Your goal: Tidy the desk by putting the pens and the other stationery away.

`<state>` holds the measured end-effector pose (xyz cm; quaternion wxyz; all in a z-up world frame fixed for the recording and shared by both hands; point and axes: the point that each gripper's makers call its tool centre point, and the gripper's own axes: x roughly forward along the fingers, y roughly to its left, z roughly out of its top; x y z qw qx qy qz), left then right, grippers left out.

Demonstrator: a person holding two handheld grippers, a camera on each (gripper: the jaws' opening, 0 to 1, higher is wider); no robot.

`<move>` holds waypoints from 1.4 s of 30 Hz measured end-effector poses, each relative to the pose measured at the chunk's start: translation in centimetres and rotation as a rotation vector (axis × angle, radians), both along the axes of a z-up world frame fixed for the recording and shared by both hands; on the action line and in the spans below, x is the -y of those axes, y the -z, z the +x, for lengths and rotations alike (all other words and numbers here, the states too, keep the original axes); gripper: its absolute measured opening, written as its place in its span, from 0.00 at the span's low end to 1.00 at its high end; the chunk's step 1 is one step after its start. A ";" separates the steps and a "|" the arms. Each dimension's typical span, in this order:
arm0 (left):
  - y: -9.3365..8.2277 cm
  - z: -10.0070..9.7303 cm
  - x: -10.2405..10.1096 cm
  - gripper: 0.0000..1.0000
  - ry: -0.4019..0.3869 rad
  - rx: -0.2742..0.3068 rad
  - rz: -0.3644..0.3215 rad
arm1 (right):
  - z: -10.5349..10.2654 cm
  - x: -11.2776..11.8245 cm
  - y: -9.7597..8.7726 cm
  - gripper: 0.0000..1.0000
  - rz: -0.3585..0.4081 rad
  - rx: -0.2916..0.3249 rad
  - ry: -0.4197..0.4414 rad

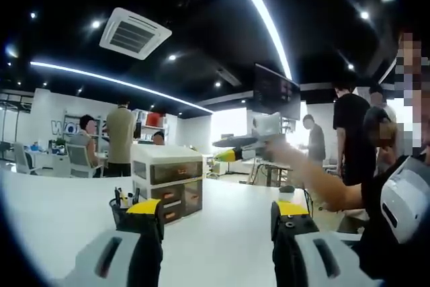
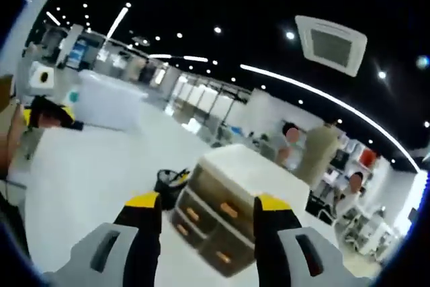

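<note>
**Both claws raised and empty above the white surface**

Yellow-tipped jaws of the left claw (image 1: 218, 223) rise nearest the lens, spread wide with nothing between them; the right claw (image 2: 208, 220) stands likewise parted and empty. Both hover clear of the white surface (image 1: 60, 213), which suggests no stationery has been approached yet.

A black pen pot (image 1: 123, 206), holding several pens, stands just beside the small drawer unit (image 1: 168, 179), touching or nearly so. Keeping the two together makes sense: the drawers, all closed, look like the likely home for loose items.

From the left gripper view the pot sits left of the drawers, and the right claw comes in from the right, held aloft on an outstretched arm. From the right gripper view, tilted and looking from higher up, the drawer unit's top and orange handles show, with the pot behind its corner. People stand in the background.
</note>
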<state>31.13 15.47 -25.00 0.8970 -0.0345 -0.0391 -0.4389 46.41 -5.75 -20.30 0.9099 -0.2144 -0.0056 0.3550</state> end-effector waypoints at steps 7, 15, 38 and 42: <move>0.1 -0.1 0.3 0.64 0.004 -0.001 0.002 | -2.5 1.8 -0.6 0.52 0.092 -0.019 -0.036; 0.2 -0.1 0.4 0.64 0.003 -0.003 0.002 | -4.7 3.8 -0.2 0.53 0.166 -0.045 -0.071; 0.4 -0.1 0.8 0.64 0.007 -0.012 0.007 | -9.2 7.3 5.0 0.54 0.311 -0.138 -0.149; 0.6 0.0 0.9 0.64 0.010 -0.014 0.012 | -10.4 7.5 6.0 0.55 0.328 -0.145 -0.167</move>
